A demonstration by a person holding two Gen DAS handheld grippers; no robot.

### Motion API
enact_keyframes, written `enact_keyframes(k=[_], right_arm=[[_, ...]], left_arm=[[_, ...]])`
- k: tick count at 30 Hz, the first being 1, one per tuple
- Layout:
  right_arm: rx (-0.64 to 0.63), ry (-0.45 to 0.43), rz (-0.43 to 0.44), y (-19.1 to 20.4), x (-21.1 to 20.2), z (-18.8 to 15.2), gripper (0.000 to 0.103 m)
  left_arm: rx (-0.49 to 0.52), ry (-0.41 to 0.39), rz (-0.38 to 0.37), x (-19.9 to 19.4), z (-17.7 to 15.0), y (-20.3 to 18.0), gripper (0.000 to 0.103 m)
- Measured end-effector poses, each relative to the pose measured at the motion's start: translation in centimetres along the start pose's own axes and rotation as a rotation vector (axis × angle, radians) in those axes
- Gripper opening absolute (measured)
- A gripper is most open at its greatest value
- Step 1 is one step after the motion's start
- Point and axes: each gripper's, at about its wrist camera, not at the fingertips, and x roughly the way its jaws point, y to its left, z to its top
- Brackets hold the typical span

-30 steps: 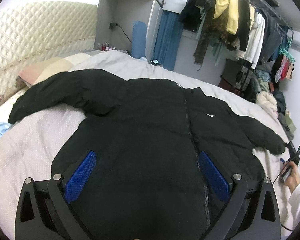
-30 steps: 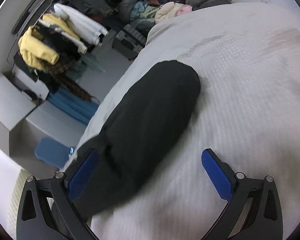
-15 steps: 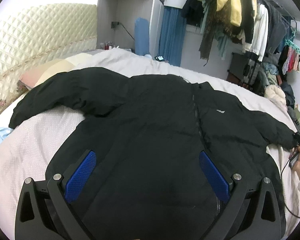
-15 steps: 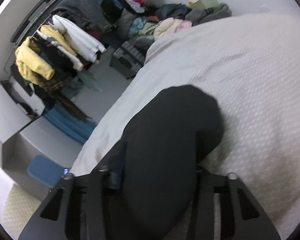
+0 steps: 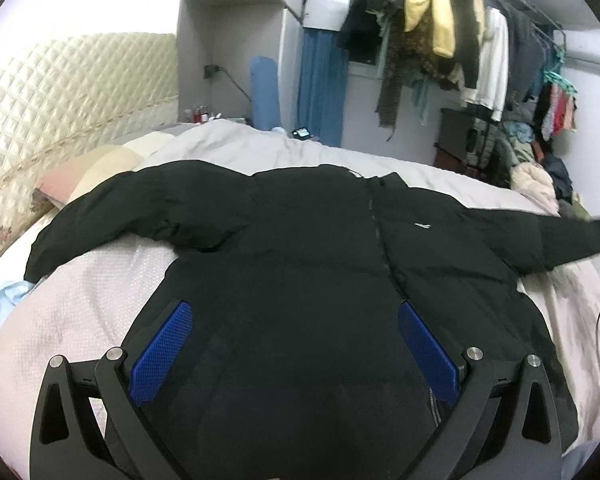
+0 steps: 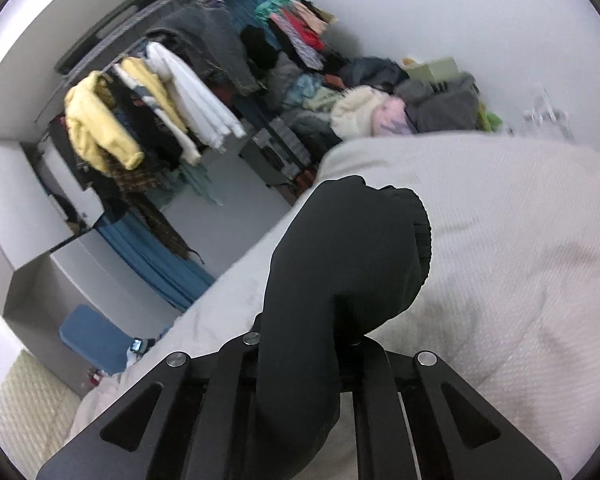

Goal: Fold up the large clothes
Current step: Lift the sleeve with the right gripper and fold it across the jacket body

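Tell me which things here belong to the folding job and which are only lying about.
For the job:
- black padded jacket spread on the bed
- its black sleeve cuff, clamped in the right gripper
- left gripper, jaws open

Lying about:
- pink pillow
- hanging yellow hoodie
- clothes pile

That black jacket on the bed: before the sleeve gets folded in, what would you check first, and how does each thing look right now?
1. Right claw shut on the sleeve cuff: ok.
2. Sleeve lifted off the bedspread: ok at the cuff.
3. Black jacket spread flat, front up: ok.
4. Left claw open and holding nothing, above the hem: ok.
5. Other sleeve laid out straight: ok, it reaches toward the pillow.
6. Grip deep enough not to slip: cannot tell, the fabric hides the pads.
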Motion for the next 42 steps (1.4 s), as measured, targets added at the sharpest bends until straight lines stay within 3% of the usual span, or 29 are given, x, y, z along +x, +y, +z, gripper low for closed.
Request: enact_keyframes(k=[11,15,19,23,27,31,37,42], right_arm=[[-0.201,-0.078,0.156,17.9,-7.4,3.2,0.005],[-0.279,-0.093,0.202,24.3,-9.3,2.4,0.005],[-0.391,-0.095,0.253,31.5,-10.7,0.5,0.005],[-0.548,-0.080,0.331,39.8,-11.8,-4.1,0.006],[-0.600,-0.016,0.452,45.8,-12.3,-9.2,0.006],[-0.708,0.054,0.561,52.4,-12.2,-16.1,0.006],[-0.818,0.166,0.635,56.9,-10.3,-25.7,0.006],[-1.001,0.330,0.647,58.1,-7.0,-37.4,0.007]], left_arm=[[0.124,-0.103,-0.007,-3.7,0.7,-0.6,0.103],[0.120,-0.128,0.001,-4.4,0.9,0.2,0.103],[0.056,-0.111,-0.020,-4.3,0.6,1.7,0.103],[0.054,-0.109,-0.009,-4.2,0.2,2.2,0.103],[0.055,-0.126,0.007,-4.4,0.1,2.9,0.103],[0.094,-0.178,0.069,-4.8,0.1,3.5,0.103],[0.017,-0.135,0.058,-3.6,0.3,6.1,0.103],[-0.032,-0.110,0.067,-2.2,0.7,8.6,0.103]])
